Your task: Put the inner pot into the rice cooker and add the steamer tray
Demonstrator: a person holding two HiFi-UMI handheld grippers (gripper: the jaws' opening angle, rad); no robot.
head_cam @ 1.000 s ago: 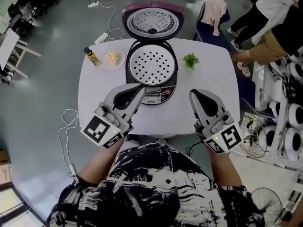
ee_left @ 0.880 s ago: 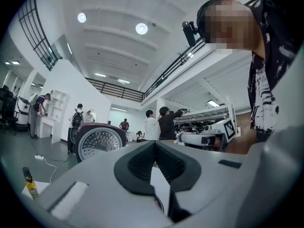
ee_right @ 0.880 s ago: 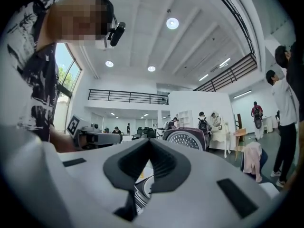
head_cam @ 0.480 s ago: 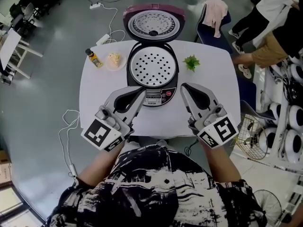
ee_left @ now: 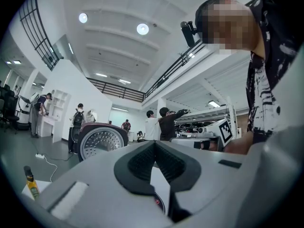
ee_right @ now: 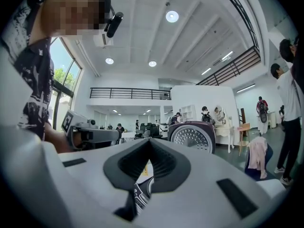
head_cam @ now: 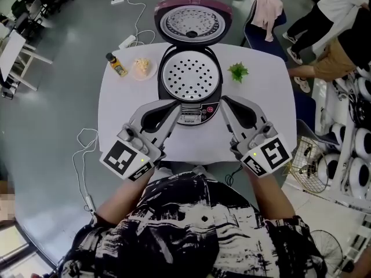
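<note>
One steamer tray [head_cam: 190, 77], perforated, lies seated in the mouth of the open rice cooker [head_cam: 194, 116] at table centre, with the lid [head_cam: 192, 23] raised at 12 o'clock. The inner pot is hidden beneath the tray, so I cannot confirm it directly. Judgement: both loading steps appear done, and the next move calls for lowering the lid or drawing clear. My left gripper [head_cam: 175, 105] sits at 7 o'clock of the cooker and my right gripper [head_cam: 222, 99] at 5 o'clock, both just beside its front panel. Each pair of jaws is pressed together, pinching nothing. On the table [head_cam: 116, 114], a bottle [head_cam: 116, 65] and plate [head_cam: 143, 68] stand at 10 o'clock, a plant [head_cam: 238, 72] at 2 o'clock.
</note>
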